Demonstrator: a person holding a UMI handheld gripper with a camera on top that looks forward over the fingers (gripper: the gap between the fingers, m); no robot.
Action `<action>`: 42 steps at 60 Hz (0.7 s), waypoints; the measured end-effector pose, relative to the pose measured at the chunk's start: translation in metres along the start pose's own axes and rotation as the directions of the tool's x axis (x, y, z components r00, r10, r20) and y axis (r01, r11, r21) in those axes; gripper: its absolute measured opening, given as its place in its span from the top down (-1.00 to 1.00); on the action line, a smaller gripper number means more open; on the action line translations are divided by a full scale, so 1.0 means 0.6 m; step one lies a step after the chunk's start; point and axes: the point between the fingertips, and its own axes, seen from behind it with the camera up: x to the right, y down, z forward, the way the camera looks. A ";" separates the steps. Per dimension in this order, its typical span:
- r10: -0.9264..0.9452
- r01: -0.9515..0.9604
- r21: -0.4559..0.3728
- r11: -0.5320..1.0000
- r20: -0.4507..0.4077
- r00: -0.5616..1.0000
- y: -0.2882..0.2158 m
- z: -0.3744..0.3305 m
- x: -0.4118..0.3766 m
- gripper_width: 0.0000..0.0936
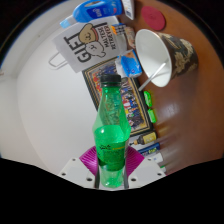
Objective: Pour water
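The hand-held gripper [111,168] pinches a green bottle [110,125] between its pads, neck tilted toward the cup [160,55] beyond it; poured from here, I judge water could miss the rim and wet the table [40,110].

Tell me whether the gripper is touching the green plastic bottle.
Touching. In the gripper view, the green plastic bottle stands upright inside the gripper, and both pink pads press against its lower sides with no gap showing.
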 end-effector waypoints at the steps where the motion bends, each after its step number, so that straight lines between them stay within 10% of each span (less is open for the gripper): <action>1: 0.032 -0.032 0.002 0.999 0.006 0.999 -0.001 -0.003 -0.004 0.32; 22: 0.183 -0.183 0.004 0.983 0.011 0.983 -0.018 -0.008 0.021 0.31; 42: -0.517 0.499 -0.135 0.856 -0.200 0.833 -0.004 -0.021 0.007 0.31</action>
